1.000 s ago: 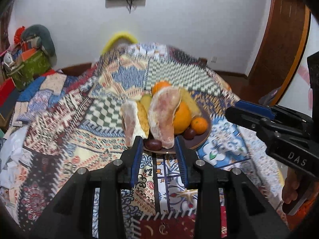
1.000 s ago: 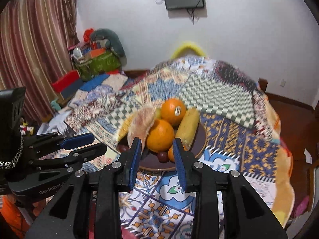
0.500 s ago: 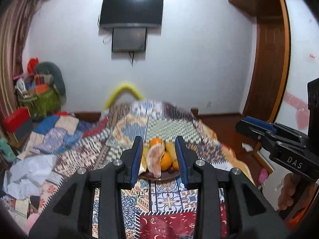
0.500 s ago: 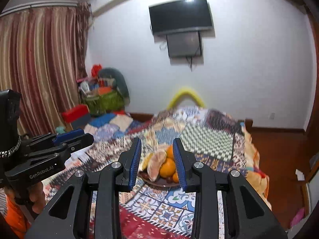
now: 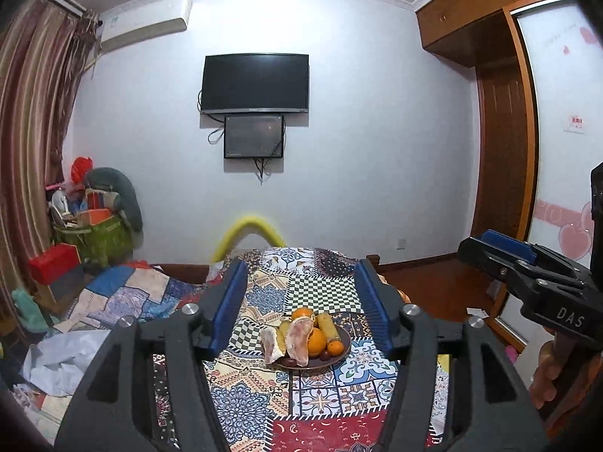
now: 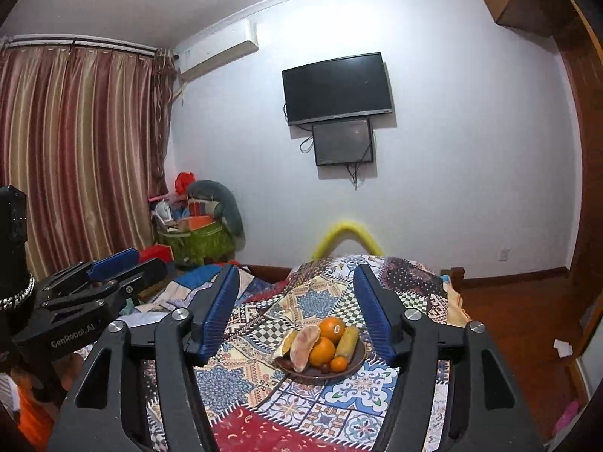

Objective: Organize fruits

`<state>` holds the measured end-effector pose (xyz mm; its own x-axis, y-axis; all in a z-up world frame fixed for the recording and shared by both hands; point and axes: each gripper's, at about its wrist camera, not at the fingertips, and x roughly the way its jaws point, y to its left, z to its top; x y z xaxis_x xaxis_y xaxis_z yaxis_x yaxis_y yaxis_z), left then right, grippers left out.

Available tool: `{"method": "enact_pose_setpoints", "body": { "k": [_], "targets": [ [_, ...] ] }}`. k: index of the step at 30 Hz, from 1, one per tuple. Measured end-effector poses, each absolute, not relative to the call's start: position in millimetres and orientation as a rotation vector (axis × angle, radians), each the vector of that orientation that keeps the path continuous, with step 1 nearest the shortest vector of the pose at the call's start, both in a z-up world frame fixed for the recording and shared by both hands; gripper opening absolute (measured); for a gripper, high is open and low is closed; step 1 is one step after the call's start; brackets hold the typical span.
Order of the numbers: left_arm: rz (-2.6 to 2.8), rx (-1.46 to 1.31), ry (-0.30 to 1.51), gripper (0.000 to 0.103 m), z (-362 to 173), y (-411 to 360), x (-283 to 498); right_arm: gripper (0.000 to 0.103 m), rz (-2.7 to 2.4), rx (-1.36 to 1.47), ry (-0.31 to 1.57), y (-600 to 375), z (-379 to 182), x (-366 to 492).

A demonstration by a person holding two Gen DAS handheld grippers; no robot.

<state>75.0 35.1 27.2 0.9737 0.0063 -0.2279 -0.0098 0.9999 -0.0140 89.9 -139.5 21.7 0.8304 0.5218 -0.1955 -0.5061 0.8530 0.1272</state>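
A dark brown plate point(image 5: 343, 342) point(image 6: 361, 350) sits on a patchwork cloth, piled with oranges point(image 5: 316, 341) point(image 6: 331, 329), pale peeled pomelo pieces point(image 5: 299, 337) point(image 6: 305, 344), a yellow fruit point(image 5: 327, 326) point(image 6: 347, 341) and small dark dates point(image 5: 325, 355). My left gripper point(image 5: 301, 309) hangs well back from the plate, its jaws opening with nothing between them. My right gripper point(image 6: 296, 314) is likewise far back, jaws opening and empty. Each gripper shows at the edge of the other's view: the right gripper point(image 5: 505, 254), the left gripper point(image 6: 113, 267).
The patchwork cloth point(image 5: 320, 395) covers a table or bed running toward the back wall. A yellow arch point(image 5: 250, 231) stands at its far end. A green basket of clutter point(image 5: 101, 237) and a red box point(image 5: 54, 261) sit left. Wooden wardrobe point(image 5: 501, 188) at right.
Both grippers pulled back and up from the plate and tilted up toward level, so the fruit now looks small and far. Both sets of jaws went from nearly shut to spread apart.
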Motion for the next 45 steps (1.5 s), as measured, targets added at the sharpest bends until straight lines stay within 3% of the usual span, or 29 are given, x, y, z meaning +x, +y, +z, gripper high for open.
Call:
{"method": "enact_pose_setpoints", "body": {
  "k": [1,3,7,12,18,45],
  "targets": [
    [0.015,-0.013,0.227,0.066,27.4,34.5,73.7,0.068,0.537,0.069,0.226,-138.6,20.6,89.9],
    [0.023,-0.012,0.223,0.082,28.1,33.7,70.5,0.085,0.521,0.068,0.219,-139.4,19.4,86.0],
    [0.036,0.002,0.201,0.09,28.5,30.5,63.5,0.088,0.499,0.066,0.207,-140.8,19.8,81.2],
    [0.031,-0.001,0.202,0.095,28.6,29.9,60.2,0.102,0.471,0.072,0.189,-145.0,20.4,76.3],
    [0.036,-0.026,0.198,0.099,29.4,31.1,55.0,0.103,0.45,0.059,0.187,-146.2,19.7,71.3],
    [0.024,-0.04,0.207,0.101,28.1,27.7,58.3,0.103,0.442,0.055,0.201,-148.8,22.5,68.4]
  ]
}}
